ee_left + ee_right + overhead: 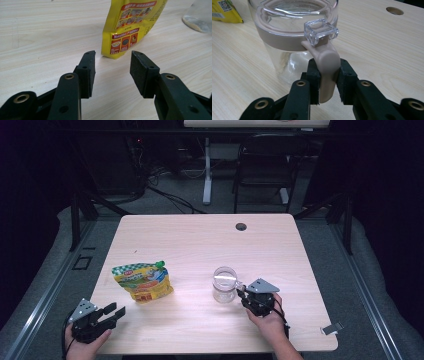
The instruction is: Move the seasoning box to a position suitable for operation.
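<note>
R gripper (pixel 328 82) has its jaws on the beige handle (pixel 325 67) of the glass jar (pixel 224 284), seemingly pressing. L gripper (pixel 112 72) gapes empty, yellow pouch (pixel 130 27) just ahead.

This looks like a lab or recording room rather than a home: a pale wooden desk top with a round cable hole (pixel 241 226) stands on grey carpet inside a black metal frame (pixel 76 220). Behind it, loose black cables (pixel 165 195) trail past a black folding chair (pixel 265 165) and a white desk leg (pixel 207 170) in a dark room
</note>
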### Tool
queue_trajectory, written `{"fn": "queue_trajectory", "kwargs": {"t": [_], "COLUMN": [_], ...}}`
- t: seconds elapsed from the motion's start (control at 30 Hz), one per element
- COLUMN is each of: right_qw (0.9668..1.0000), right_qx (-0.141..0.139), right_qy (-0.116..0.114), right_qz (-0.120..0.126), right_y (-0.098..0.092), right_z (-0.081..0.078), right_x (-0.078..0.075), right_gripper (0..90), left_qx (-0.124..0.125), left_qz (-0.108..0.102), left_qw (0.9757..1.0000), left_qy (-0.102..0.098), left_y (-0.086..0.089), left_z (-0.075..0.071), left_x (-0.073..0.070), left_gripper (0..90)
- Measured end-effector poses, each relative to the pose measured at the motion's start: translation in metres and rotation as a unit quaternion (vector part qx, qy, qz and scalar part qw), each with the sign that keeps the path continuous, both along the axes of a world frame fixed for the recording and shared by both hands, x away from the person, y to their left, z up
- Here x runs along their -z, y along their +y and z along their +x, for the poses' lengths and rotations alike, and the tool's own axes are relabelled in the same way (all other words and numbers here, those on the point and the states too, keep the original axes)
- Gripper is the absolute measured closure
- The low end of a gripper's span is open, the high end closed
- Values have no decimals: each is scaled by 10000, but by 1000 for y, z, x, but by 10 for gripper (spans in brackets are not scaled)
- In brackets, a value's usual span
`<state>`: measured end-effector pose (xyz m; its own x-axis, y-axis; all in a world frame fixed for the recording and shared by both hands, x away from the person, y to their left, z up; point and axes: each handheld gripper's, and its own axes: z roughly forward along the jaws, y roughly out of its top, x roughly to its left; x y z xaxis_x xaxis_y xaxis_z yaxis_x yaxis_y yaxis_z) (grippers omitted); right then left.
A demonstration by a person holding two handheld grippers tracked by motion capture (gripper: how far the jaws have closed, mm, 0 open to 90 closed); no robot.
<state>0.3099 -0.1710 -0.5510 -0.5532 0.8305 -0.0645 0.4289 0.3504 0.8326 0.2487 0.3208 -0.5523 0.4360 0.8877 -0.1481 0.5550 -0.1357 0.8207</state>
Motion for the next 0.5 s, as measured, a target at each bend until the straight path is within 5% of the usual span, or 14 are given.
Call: {"fn": "queue_trajectory", "kwargs": {"t": [0.37,0.5], "right_qw": [9995,9977], "right_qx": [-318,-669], "right_qy": [1,40], "right_qz": [-56,-49], "right_y": [-3,-4], "right_z": [-12,-22], "right_x": [-2,-3], "right_gripper": [738,738], "left_qx": [220,345], "left_qz": [110,224], "left_qw": [9996,9991], "left_qy": [-106,-117], "left_y": [-10,-16], "left_z": [1,2], "left_x": [-4,-4], "left_gripper": [561,566]}}
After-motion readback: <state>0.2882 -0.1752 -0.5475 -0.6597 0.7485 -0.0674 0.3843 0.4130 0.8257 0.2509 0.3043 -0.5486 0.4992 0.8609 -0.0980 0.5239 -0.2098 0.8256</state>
